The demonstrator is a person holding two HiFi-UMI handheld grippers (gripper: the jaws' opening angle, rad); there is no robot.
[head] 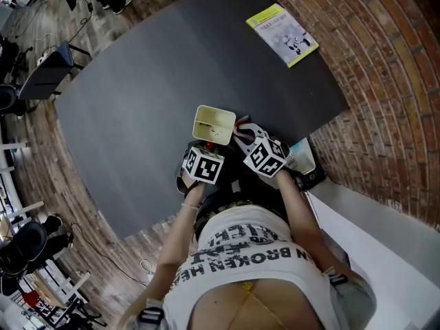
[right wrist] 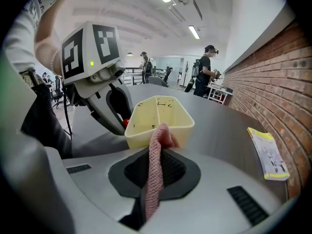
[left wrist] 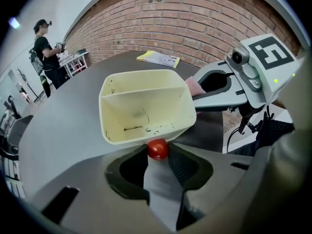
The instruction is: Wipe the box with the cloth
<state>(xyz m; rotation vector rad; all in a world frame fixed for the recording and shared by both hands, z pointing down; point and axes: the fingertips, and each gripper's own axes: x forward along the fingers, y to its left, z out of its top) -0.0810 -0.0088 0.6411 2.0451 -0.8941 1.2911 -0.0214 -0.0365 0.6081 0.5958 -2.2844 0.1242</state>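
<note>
A pale yellow open box [head: 214, 124] stands on the dark grey table [head: 137, 95], close to its near edge. Seen from the left gripper view, the box [left wrist: 146, 108] has a divider and dark specks inside. My left gripper [left wrist: 157, 152] is closed on a small red piece [left wrist: 157, 149] at the box's near wall. My right gripper [right wrist: 158, 130] is shut on a pink knitted cloth [right wrist: 155, 169], whose top fold touches the outer wall of the box [right wrist: 161, 116]. From the left gripper view, the cloth [left wrist: 193, 87] meets the box's right side.
A yellow booklet [head: 282, 34] lies at the table's far side by the brick wall [head: 385, 81]. A white-and-black device [head: 302, 158] rests at the table edge to my right. People [right wrist: 207, 72] stand well beyond the table.
</note>
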